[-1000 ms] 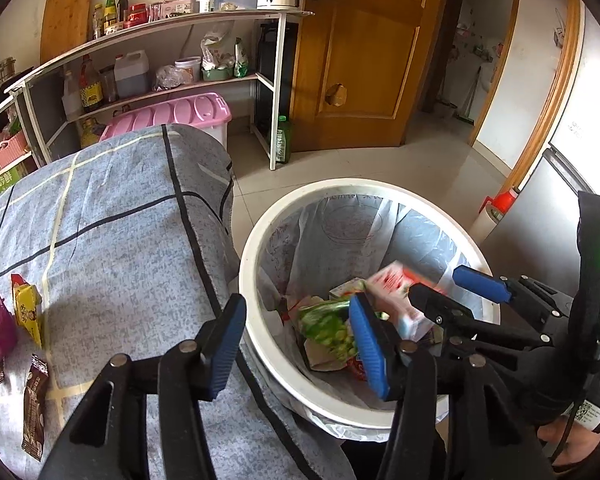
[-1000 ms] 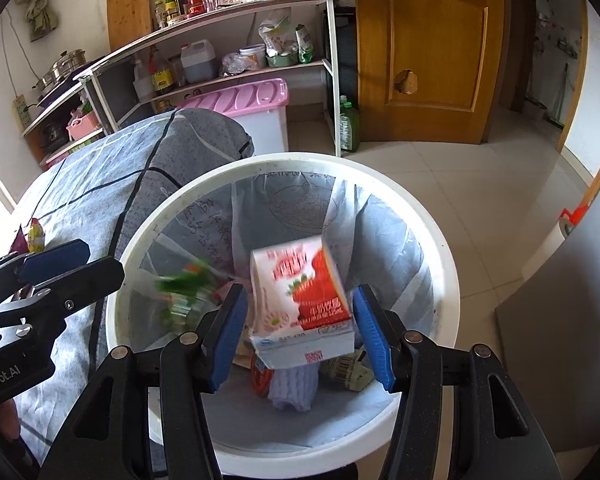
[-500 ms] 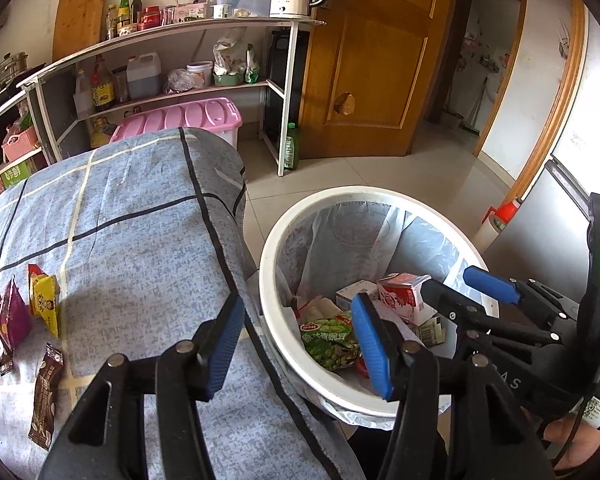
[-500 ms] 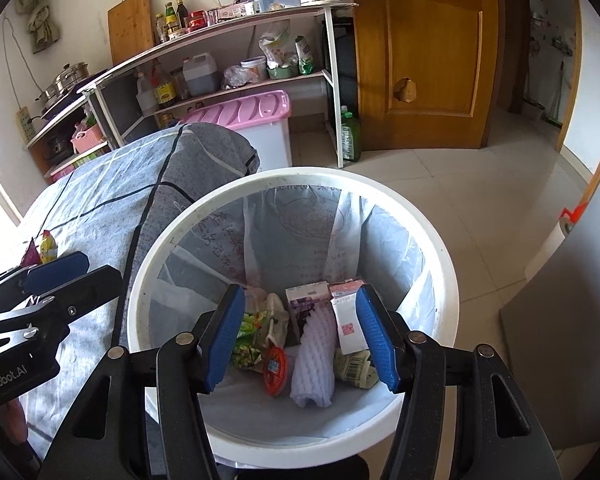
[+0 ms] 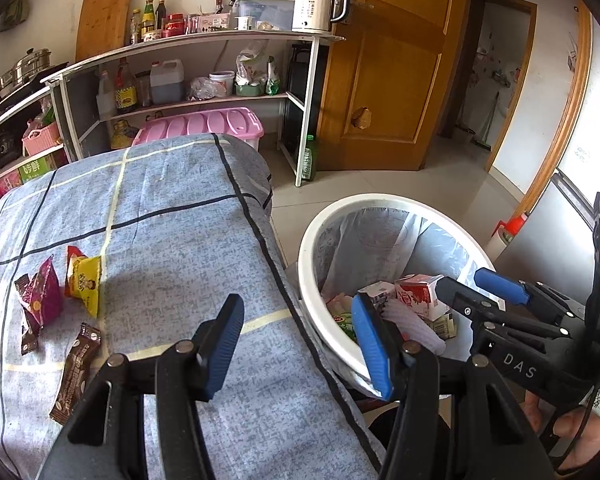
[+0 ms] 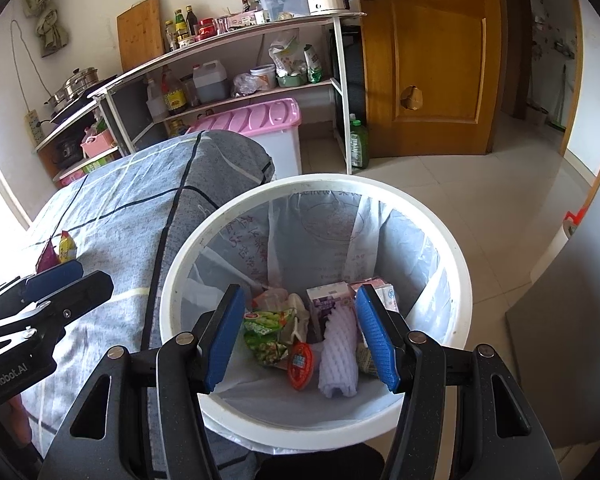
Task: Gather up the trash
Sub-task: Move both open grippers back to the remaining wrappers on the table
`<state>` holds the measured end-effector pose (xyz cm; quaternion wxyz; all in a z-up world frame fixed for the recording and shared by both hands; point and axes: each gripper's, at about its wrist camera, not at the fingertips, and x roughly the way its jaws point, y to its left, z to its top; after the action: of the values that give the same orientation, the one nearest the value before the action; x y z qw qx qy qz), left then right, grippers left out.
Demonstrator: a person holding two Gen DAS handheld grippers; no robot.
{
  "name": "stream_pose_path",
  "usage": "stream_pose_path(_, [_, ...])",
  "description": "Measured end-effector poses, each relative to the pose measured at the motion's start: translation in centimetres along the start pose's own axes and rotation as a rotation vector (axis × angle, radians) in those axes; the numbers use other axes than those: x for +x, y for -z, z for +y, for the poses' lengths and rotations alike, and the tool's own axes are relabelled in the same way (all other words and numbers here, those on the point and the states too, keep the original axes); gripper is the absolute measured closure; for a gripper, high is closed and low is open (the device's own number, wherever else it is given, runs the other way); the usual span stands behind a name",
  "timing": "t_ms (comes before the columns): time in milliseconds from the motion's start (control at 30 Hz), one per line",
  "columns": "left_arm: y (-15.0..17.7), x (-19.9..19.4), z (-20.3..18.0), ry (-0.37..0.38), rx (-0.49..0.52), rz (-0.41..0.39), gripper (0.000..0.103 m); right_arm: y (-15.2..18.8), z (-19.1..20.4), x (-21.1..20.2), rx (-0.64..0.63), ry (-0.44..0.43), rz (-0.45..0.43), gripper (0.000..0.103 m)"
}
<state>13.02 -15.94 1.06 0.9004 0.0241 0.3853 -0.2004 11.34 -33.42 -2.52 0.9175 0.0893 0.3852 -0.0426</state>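
Right claw point(image 6: 300, 336) hangs spread, empty, over the bin point(image 6: 456, 264).

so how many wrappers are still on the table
4, all near the cloth's left edge: a maroon wrapper, a yellow wrapper beside it, a brown bar wrapper nearer the camera, and a small brown wrapper. More may be out of frame.

Bright daylight from the left, blown-out glare, sharp focus, fisheye-warped dark corners

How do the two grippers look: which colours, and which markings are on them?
Both are black scissor-like frames with silver rivets and ribbed blue pads. The left gripper reads "GenRobot.AI" on its side; the right gripper shows "DAS", a green light and a thin cable.
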Motion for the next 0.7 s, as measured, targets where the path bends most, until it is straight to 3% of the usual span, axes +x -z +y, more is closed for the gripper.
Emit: stream_pose_path(700, [2.8,-3.8,7.9,-0.098,-0.108,-0.051,0.045,0.4,7.9,-0.7,-0.083,-0.109,-0.037,0.044])
